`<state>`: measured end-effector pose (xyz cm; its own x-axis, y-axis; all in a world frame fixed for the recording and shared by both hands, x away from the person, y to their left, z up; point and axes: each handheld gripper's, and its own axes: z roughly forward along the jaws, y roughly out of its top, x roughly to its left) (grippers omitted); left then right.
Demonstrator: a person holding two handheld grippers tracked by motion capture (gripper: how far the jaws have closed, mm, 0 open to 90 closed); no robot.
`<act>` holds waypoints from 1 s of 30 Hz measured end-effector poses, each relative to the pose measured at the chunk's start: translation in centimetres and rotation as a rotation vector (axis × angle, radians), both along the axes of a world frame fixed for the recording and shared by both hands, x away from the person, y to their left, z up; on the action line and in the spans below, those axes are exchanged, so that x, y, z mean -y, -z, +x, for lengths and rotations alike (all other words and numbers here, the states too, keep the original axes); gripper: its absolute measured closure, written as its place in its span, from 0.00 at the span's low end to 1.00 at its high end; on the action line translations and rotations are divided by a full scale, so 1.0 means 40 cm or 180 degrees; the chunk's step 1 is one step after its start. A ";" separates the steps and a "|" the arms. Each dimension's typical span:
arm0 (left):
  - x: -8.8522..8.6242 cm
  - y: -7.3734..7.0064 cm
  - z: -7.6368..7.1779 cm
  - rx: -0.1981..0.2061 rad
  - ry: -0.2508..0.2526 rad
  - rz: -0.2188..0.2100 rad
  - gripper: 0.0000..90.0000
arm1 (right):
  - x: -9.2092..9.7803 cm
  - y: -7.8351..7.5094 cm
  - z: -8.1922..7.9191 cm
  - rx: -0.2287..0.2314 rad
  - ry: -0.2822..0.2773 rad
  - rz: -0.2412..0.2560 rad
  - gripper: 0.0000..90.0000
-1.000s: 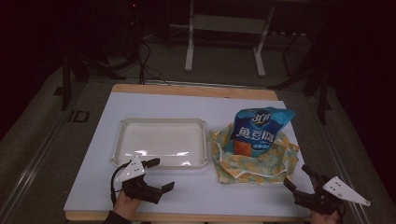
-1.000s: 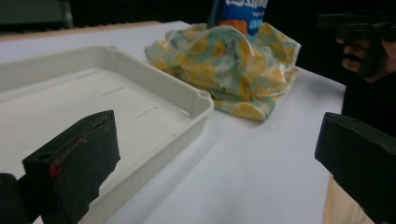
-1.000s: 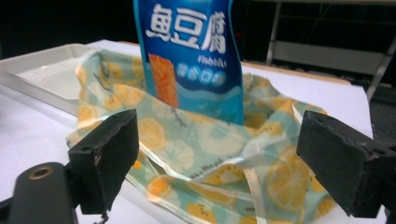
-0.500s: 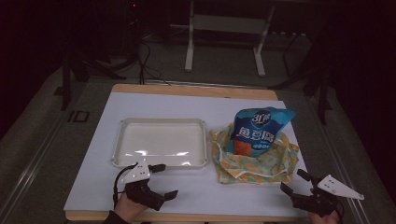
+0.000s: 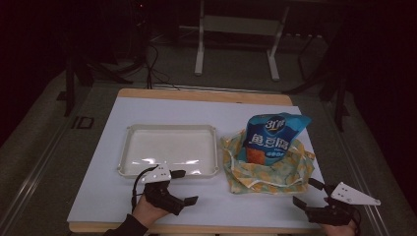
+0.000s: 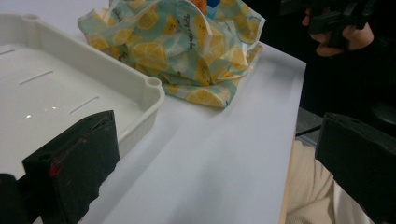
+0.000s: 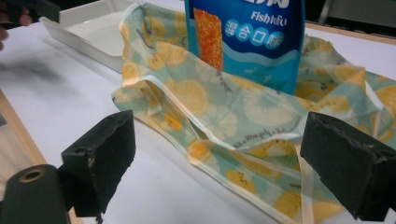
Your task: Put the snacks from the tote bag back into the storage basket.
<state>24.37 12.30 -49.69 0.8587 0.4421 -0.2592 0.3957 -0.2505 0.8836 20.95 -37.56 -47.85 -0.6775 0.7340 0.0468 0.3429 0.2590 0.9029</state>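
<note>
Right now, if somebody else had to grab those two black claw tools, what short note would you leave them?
Left gripper: open, holding nothing, at the near edge of the table, just in front of the white tray.
Right gripper: open, holding nothing, at the near right corner, facing the lemon-print cloth bag.
Blue snack packet: stands upright in the cloth bag, right of the tray.
Done: nothing gripped; the tray holds nothing.
Left: probably taking the packet out of the bag, perhaps to the tray.

Snack bag (image 7: 247,37) top cut off; bag (image 6: 187,51) hides contents, prob.
</note>
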 end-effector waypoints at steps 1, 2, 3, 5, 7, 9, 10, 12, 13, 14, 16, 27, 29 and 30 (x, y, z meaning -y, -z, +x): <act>0.006 -0.002 0.003 -0.0009 0.0023 0.0005 0.00 | -0.001 -0.003 0.002 0.0018 -0.0010 0.0002 0.11; 0.011 -0.003 0.004 0.0002 0.0024 0.0021 0.00 | -0.002 -0.005 0.004 0.0023 -0.0016 0.0017 0.11; 0.018 -0.005 0.007 0.0008 0.0055 0.0025 0.00 | -0.003 -0.008 0.007 0.0044 -0.0005 0.0029 0.11; 0.029 -0.009 0.009 0.0032 0.0064 0.0034 0.00 | -0.005 -0.013 0.012 0.0078 -0.0028 0.0053 0.11; 0.038 -0.012 0.012 0.0083 0.0069 0.0035 0.00 | -0.007 -0.016 0.014 0.0090 -0.0030 0.0056 0.11; 0.044 -0.017 0.018 0.0107 0.0089 0.0011 0.00 | -0.010 -0.020 0.019 0.0121 -0.0036 0.0068 0.11; 0.047 -0.020 0.022 0.0114 0.0079 0.0020 0.00 | -0.011 -0.022 0.021 0.0157 -0.0033 0.0061 0.11; 0.056 -0.027 0.034 0.0142 0.0075 -0.0010 0.00 | -0.015 -0.030 0.027 0.0191 -0.0031 0.0070 0.11; 0.056 -0.027 0.034 0.0142 0.0075 -0.0010 0.00 | -0.015 -0.030 0.027 0.0191 -0.0031 0.0070 0.11; 0.058 -0.029 0.036 0.0163 0.0073 -0.0001 0.00 | -0.016 -0.032 0.030 0.0191 -0.0051 0.0065 0.12; 0.066 -0.034 0.045 0.0184 0.0074 -0.0005 0.00 | -0.021 -0.037 0.037 0.0187 -0.0060 0.0037 0.12; 0.108 -0.060 0.091 0.0264 0.0121 0.0003 0.00 | -0.037 -0.063 0.070 0.0292 -0.0067 0.0017 0.12; 0.118 -0.069 0.101 0.0306 0.0132 0.0007 0.00 | -0.039 -0.065 0.073 0.0293 -0.0067 0.0017 0.12; 0.123 -0.073 0.106 0.0308 0.0132 0.0013 0.00 | -0.042 -0.070 0.082 0.0317 -0.0065 0.0013 0.12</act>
